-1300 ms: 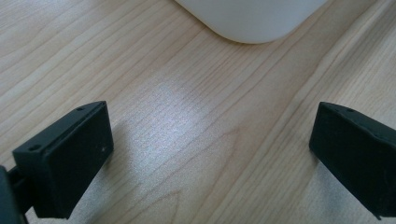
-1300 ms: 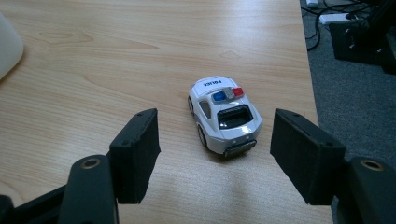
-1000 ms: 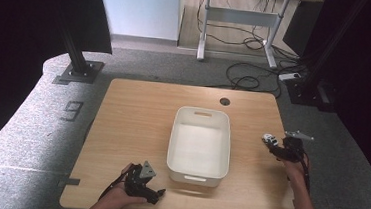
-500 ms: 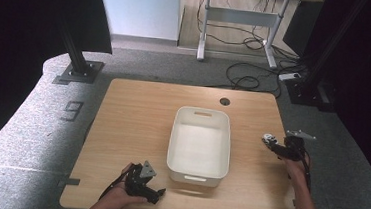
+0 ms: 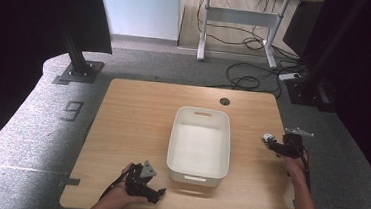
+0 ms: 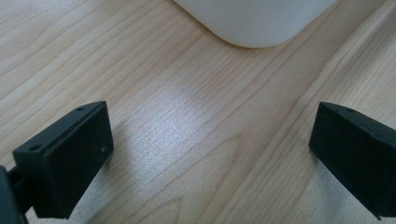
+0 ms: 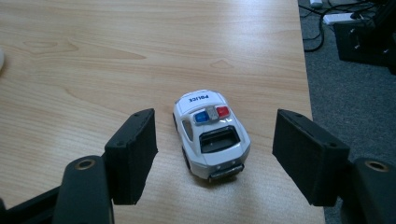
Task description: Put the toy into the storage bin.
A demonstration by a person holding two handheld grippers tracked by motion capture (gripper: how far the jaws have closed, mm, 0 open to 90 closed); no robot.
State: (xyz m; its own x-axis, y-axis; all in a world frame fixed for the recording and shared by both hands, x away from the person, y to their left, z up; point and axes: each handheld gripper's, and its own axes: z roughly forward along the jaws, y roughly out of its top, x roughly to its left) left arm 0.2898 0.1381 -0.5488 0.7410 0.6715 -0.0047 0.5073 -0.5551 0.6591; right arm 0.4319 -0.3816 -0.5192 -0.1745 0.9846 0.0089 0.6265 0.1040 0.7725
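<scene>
Near the table's right edge, the toy police car [image 7: 211, 136] stood on its wheels between my right gripper's [image 7: 215, 156] wide-open jaws, untouched.
Beside it sat the white plastic bin [image 5: 200, 142] mid-table [image 5: 138, 111]; my left gripper [image 5: 152, 193] rested near the bin's front corner, jaws wide apart and holding nothing.

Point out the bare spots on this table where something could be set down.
Widest bare patch: the table left of the white bin, beyond the left claw. A strip lies behind the bin by the round hole. Crowded: the right edge, where the right claw straddles the toy police car.
</scene>
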